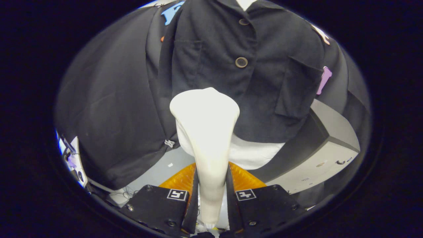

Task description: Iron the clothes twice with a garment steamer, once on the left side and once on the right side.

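Note:
A dark buttoned jacket point(231, 66) hangs on a white mannequin torso point(257, 155) straight ahead. My gripper point(211, 195) is shut on the slim handle of a white garment steamer point(206, 132). Both fingers press on the handle from either side. The steamer's wide head rises ahead of the fingers and sits against the lower front of the jacket, a little left of the button line. A round button point(241, 62) shows just above the head, and a patch pocket point(294, 89) lies to its right. The steamer hides the part of the jacket behind it.
Black booth cloth point(112, 109) hangs left of the jacket. A white box-like stand point(324, 148) with a dark edge sits to the right of the mannequin. A light floor point(165, 168) with thin cables lies below, left of the fingers.

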A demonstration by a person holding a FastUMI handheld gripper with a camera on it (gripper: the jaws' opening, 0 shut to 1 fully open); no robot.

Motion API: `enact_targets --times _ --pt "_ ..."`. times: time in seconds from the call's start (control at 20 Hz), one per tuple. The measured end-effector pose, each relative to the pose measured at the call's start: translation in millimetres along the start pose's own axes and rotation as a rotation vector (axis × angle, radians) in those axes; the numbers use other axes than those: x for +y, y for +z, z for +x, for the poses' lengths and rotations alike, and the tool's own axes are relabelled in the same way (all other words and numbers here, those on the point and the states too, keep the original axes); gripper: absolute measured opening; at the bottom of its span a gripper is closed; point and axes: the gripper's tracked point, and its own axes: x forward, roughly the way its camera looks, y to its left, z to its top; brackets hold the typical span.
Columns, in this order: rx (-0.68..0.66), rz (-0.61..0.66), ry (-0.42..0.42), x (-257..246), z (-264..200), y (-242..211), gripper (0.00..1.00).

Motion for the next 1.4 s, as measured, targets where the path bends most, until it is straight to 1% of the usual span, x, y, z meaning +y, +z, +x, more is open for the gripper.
enact_targets --times 0.15,0.35,0.45,0.65,0.7,0.9,1.0,1.15,1.4 --pt "-0.074 0.037 0.025 -34 -36 8 0.4" --pt "-0.166 0.095 0.013 -102 -103 6 0.4" --pt "-0.205 0.124 0.005 -142 -137 -5 0.4" --pt "-0.241 0.216 -0.033 -227 -206 -57 0.4" --pt "-0.245 0.234 -0.054 -245 -222 -72 0.4" --pt "-0.237 0.311 -0.123 -314 -269 -147 0.4" --pt "-0.218 0.346 -0.152 -331 -281 -190 0.4" --pt "-0.198 0.374 -0.16 -342 -301 -239 0.39" --pt "-0.193 0.365 -0.135 -328 -328 -294 0.4"
